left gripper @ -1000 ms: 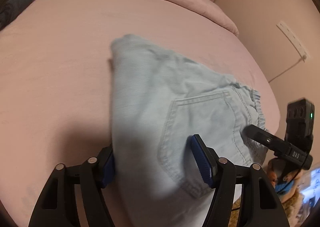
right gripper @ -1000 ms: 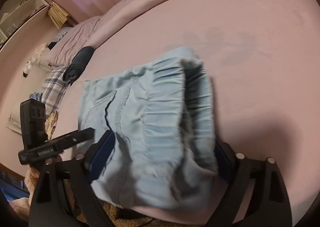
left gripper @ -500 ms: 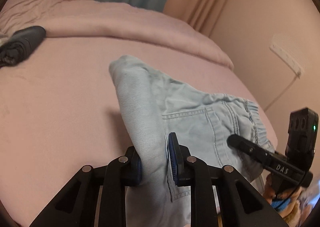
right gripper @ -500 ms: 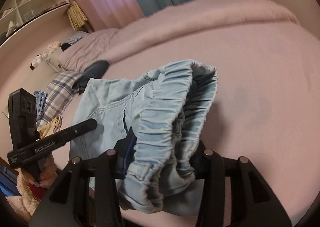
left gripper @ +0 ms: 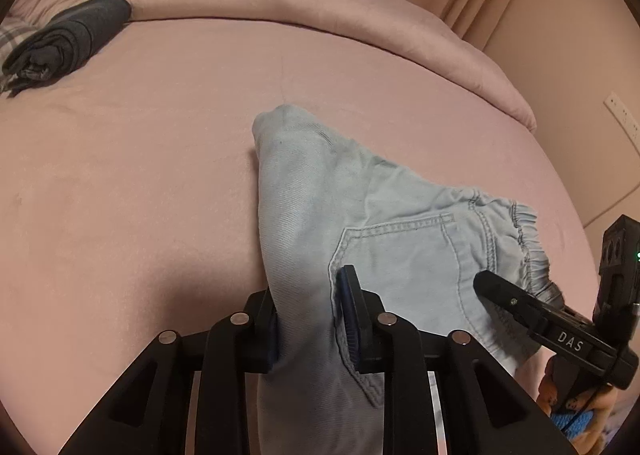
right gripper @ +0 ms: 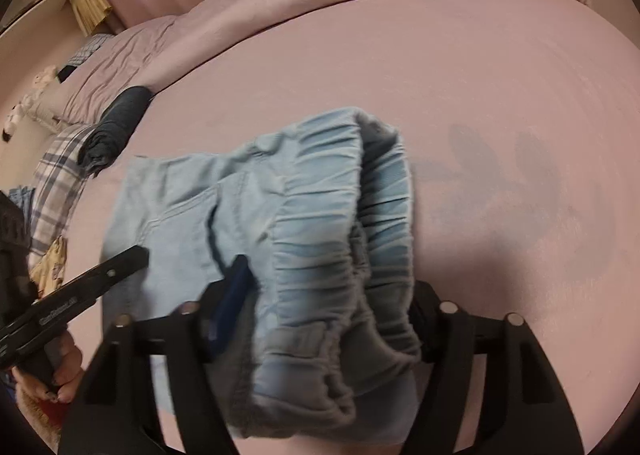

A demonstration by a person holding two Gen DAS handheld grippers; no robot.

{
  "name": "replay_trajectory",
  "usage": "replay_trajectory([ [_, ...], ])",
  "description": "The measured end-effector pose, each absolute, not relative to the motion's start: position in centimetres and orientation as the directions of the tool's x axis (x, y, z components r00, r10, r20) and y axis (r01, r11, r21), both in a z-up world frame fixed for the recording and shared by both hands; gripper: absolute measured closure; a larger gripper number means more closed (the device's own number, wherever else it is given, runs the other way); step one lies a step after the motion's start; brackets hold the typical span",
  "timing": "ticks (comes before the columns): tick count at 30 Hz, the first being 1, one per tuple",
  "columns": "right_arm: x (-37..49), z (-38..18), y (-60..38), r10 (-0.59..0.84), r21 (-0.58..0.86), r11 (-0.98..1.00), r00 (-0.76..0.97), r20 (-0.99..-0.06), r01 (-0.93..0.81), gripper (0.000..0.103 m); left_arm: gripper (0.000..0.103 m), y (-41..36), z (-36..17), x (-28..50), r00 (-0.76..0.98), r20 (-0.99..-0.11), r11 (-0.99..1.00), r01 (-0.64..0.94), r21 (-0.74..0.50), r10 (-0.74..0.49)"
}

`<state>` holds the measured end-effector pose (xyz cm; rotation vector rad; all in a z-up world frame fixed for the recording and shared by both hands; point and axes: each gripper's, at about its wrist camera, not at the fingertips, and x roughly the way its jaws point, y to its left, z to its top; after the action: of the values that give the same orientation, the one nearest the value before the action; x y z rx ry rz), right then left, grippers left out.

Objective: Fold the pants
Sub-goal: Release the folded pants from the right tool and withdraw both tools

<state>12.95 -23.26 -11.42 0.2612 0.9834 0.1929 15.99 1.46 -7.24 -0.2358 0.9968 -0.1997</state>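
Folded light-blue denim pants [left gripper: 360, 215] lie on the pink bed [left gripper: 140, 155], back pocket up. My left gripper [left gripper: 308, 315] is closed on the folded edge of the pants near the pocket. My right gripper [right gripper: 324, 319] holds the bunched elastic waistband [right gripper: 340, 255] between its jaws. The pants [right gripper: 200, 223] spread left of the waistband in the right wrist view. The other gripper shows in each view: the right one in the left wrist view [left gripper: 520, 307], the left one in the right wrist view [right gripper: 80, 287].
A rolled dark garment [left gripper: 64, 39] lies at the far left of the bed, also in the right wrist view [right gripper: 116, 127]. A plaid cloth [right gripper: 56, 183] sits beside it. A pink duvet [left gripper: 320, 3] is bunched along the back. A wall [left gripper: 580, 95] stands to the right.
Both grippers closed on the pants a second ago, lifted them, and have now lowered and opened a little wider, with the cloth still between the jaws.
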Motion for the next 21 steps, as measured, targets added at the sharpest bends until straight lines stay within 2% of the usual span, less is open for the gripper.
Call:
replay_trajectory([
  [2, 12.8, -11.5, -23.2, 0.238, 0.265, 0.964, 0.558, -0.795, -0.033, 0.019, 0.062, 1.4, -7.6, 15.9, 0.519, -0.826, 0.97, 0.029, -0.24, -0.22],
  [5, 12.2, -11.5, -23.0, 0.198, 0.225, 0.974, 0.583, -0.788, -0.027, 0.013, 0.046, 0.9, -8.1, 15.7, 0.529, -0.834, 0.981, -0.017, -0.194, -0.156],
  [7, 11.6, -11.3, -23.0, 0.163, 0.199, 0.98, 0.6, -0.783, -0.007, 0.01, 0.042, 1.1, -8.2, 15.0, 0.527, -0.835, 0.979, -0.03, -0.202, -0.156],
  [13, 8.9, -8.6, -24.6, 0.112, 0.158, 0.987, 0.648, -0.753, 0.012, 0.01, 0.04, 3.0, -6.0, 10.4, 0.553, -0.814, 0.965, -0.061, -0.254, -0.179],
  [16, 7.1, -6.5, -25.1, 0.121, 0.177, 0.984, 0.686, -0.717, 0.01, 0.01, 0.026, 3.1, -3.5, 7.4, 0.617, -0.769, 0.968, -0.05, -0.247, -0.164],
  [18, 5.7, -5.0, -25.3, 0.127, 0.19, 0.982, 0.707, -0.696, 0.011, 0.01, 0.022, 2.7, -2.0, 6.3, 0.652, -0.742, 0.971, -0.037, -0.237, -0.157],
  [21, 4.4, -3.5, -24.3, 0.071, 0.118, 0.993, 0.726, -0.684, 0.015, 0.008, 0.008, 2.1, 0.0, 4.4, 0.708, -0.691, 0.969, -0.039, -0.245, -0.146],
])
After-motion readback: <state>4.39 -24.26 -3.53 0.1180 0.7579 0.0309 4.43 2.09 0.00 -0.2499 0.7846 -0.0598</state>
